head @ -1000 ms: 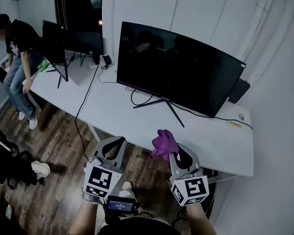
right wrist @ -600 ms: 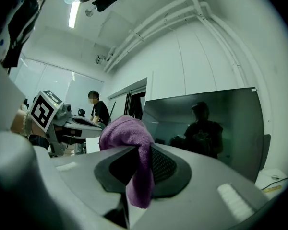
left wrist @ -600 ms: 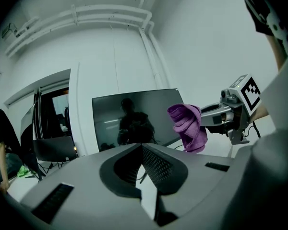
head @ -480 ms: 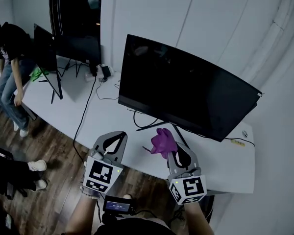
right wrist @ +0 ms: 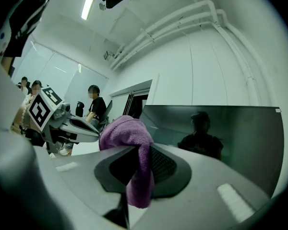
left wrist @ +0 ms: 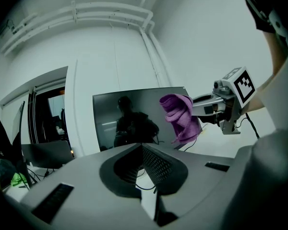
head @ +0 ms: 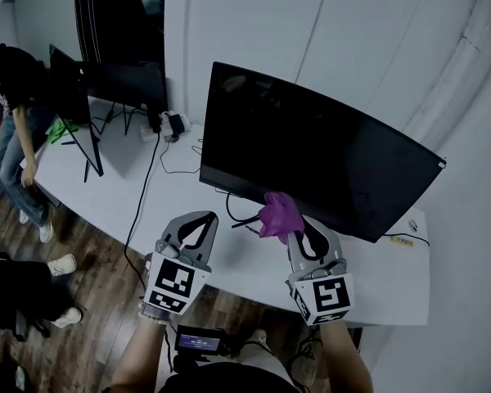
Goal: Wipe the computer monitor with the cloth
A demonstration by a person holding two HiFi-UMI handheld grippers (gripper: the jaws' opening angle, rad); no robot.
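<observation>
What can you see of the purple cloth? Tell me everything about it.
The purple cloth is a soft, fuzzy-looking fabric, bunched into a loose wad. The right gripper has its jaws shut on it: one bunch sticks up past the tips, and an end hangs between them. It is held before the lower edge of the monitor; whether it touches the screen can't be told.

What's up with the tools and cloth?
Right tool shut on cloth. Left tool shut, empty. Cloth near monitor, contact unclear. Nothing blocks it.
</observation>
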